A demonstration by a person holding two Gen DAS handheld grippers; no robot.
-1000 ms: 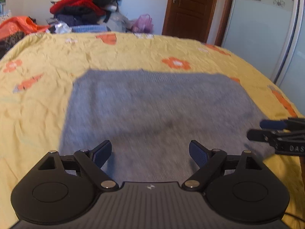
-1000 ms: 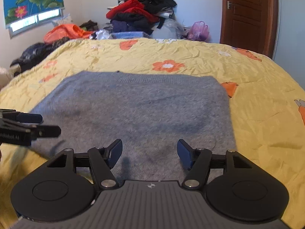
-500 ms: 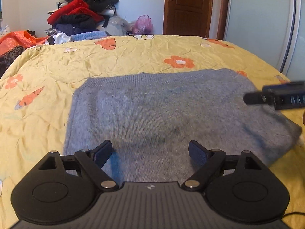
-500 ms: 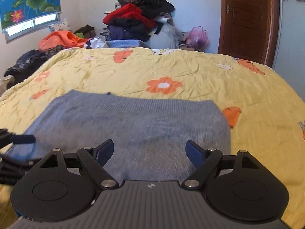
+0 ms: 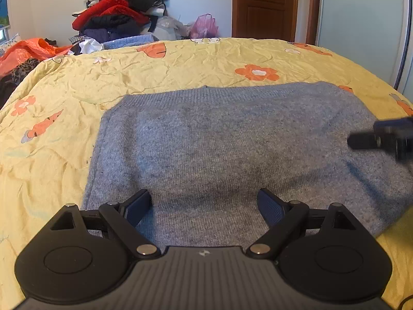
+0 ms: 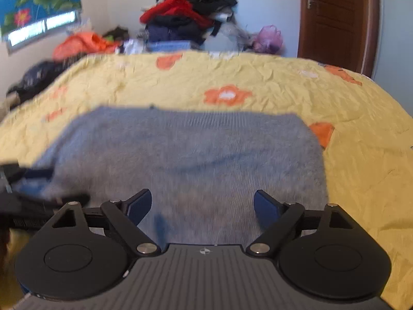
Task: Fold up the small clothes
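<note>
A grey knitted garment (image 5: 227,144) lies flat as a folded rectangle on the yellow flowered bedspread (image 5: 180,67). My left gripper (image 5: 205,206) hovers open above the garment's near edge, nothing between its blue pads. The right gripper's fingers (image 5: 366,139) poke in from the right edge of the left wrist view, over the garment's right side. In the blurred right wrist view the same grey garment (image 6: 196,149) fills the middle, and my right gripper (image 6: 202,208) stands open over its near edge. The left gripper's fingers (image 6: 38,173) show at the far left.
A heap of red, black and dark clothes (image 5: 121,18) is piled beyond the far edge of the bed, with an orange cloth (image 5: 28,50) at the left. A brown door (image 5: 263,5) and a pale wardrobe panel (image 5: 361,13) stand at the back right.
Both grippers have pulled back and risen from the garment, staying open. The right gripper now appears blurred by motion, and the garment lies as it did.
</note>
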